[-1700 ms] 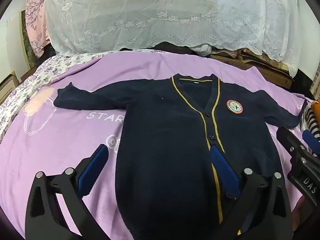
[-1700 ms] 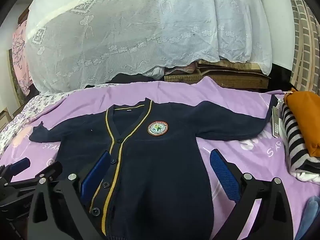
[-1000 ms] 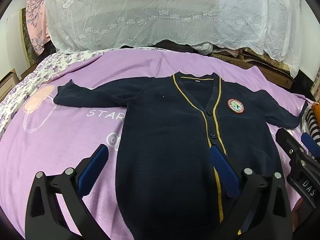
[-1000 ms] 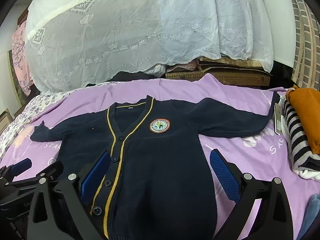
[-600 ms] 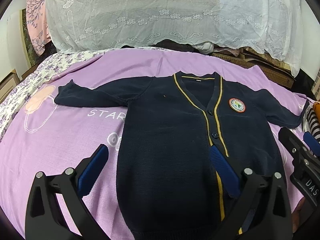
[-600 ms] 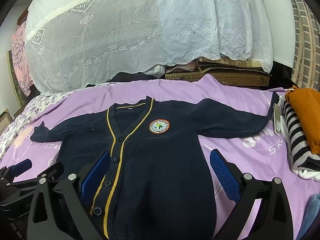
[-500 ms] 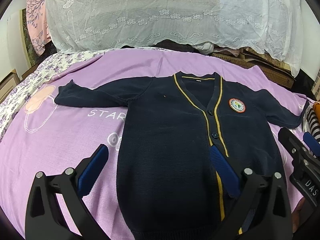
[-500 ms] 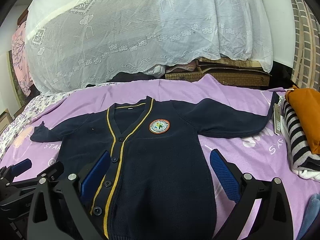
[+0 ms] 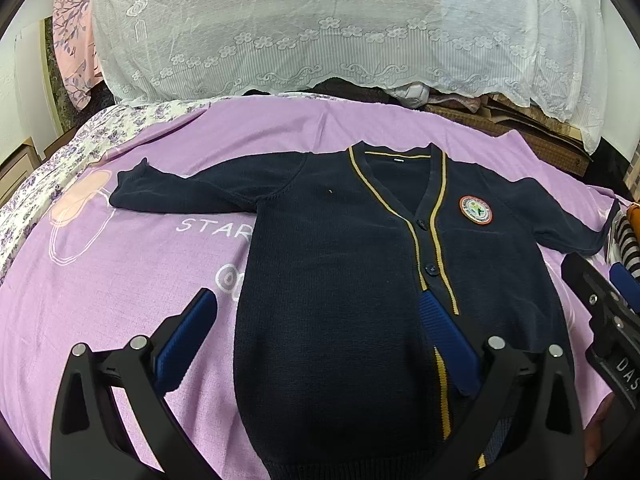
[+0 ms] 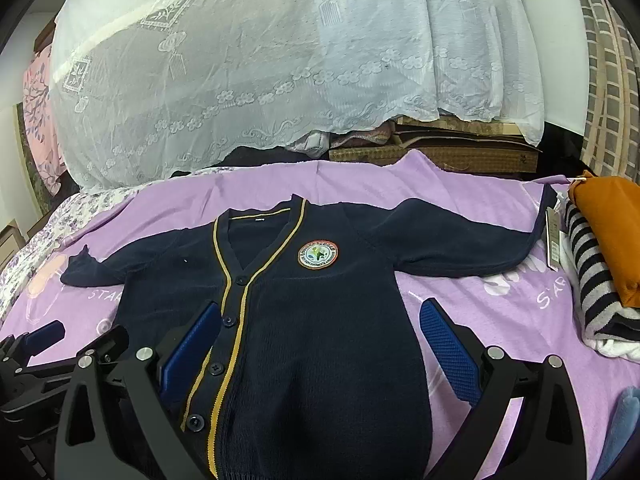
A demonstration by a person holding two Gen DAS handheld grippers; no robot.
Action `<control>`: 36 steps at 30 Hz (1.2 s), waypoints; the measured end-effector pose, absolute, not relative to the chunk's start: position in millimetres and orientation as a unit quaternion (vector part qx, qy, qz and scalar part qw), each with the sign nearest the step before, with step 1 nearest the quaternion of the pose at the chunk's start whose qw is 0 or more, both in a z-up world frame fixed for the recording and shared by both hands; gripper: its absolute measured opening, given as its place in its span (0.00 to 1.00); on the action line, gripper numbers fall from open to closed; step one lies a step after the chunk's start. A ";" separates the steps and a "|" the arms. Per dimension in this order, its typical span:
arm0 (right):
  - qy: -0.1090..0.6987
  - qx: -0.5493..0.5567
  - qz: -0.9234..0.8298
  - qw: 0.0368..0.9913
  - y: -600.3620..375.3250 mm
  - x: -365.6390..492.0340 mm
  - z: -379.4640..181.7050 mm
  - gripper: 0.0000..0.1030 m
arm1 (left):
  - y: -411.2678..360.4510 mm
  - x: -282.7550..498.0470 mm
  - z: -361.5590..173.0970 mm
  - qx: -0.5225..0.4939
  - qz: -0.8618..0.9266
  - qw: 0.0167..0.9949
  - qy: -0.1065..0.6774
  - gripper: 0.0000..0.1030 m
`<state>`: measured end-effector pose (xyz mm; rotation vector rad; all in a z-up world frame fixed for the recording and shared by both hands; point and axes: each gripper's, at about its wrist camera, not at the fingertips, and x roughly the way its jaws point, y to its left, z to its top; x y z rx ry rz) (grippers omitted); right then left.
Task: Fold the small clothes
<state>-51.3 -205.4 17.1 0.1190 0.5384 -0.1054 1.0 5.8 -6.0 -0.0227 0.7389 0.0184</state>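
Cardigan (image 9: 340, 280), one navy piece, is lying flat on the purple sheet (image 9: 100, 280), sleeves spread. I'm holding my left gripper (image 9: 320, 332) and right gripper (image 10: 320, 340) wide apart, gripping nothing. Only the right view is showing one stack of folded clothes (image 10: 600, 264).

Since the earliest frames, the navy cardigan (image 9: 340, 288) sits slightly lower in both wrist views; nothing else differs.
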 end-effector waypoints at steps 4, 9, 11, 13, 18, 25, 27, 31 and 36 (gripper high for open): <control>0.265 0.059 -0.052 0.961 -206.3 -52.5 17.2 0.97 | 5.4 1.9 -5.7 -0.011 0.009 0.932 0.361 0.96; 0.265 0.059 -0.052 0.961 -206.0 -52.2 16.9 0.97 | 5.8 1.5 -5.5 -0.011 0.009 0.932 0.361 0.96; 0.265 0.059 -0.052 0.961 -206.1 -52.1 16.9 0.97 | 5.8 1.6 -5.5 -0.011 0.009 0.932 0.362 0.96; 0.265 0.058 -0.052 0.961 -206.1 -52.1 17.1 0.97 | 5.3 2.1 -5.2 -0.011 0.008 0.932 0.362 0.96; 0.265 0.059 -0.052 0.961 -206.1 -52.1 16.8 0.97 | 5.5 2.1 -4.9 -0.011 0.009 0.932 0.362 0.96; 0.265 0.058 -0.052 0.961 -206.2 -52.3 16.8 0.97 | 5.3 2.5 -4.5 -0.011 0.008 0.932 0.362 0.96; 0.265 0.059 -0.052 0.961 -206.2 -52.3 16.7 0.97 | 5.4 2.2 -4.4 -0.011 0.009 0.932 0.362 0.96; 0.266 0.059 -0.053 0.961 -206.1 -52.3 16.8 0.97 | 9.3 2.0 -6.7 -0.013 0.009 0.932 0.363 0.96; 0.265 0.058 -0.052 0.961 -205.6 -52.5 16.7 0.97 | 11.2 1.6 -7.7 -0.013 0.009 0.932 0.363 0.96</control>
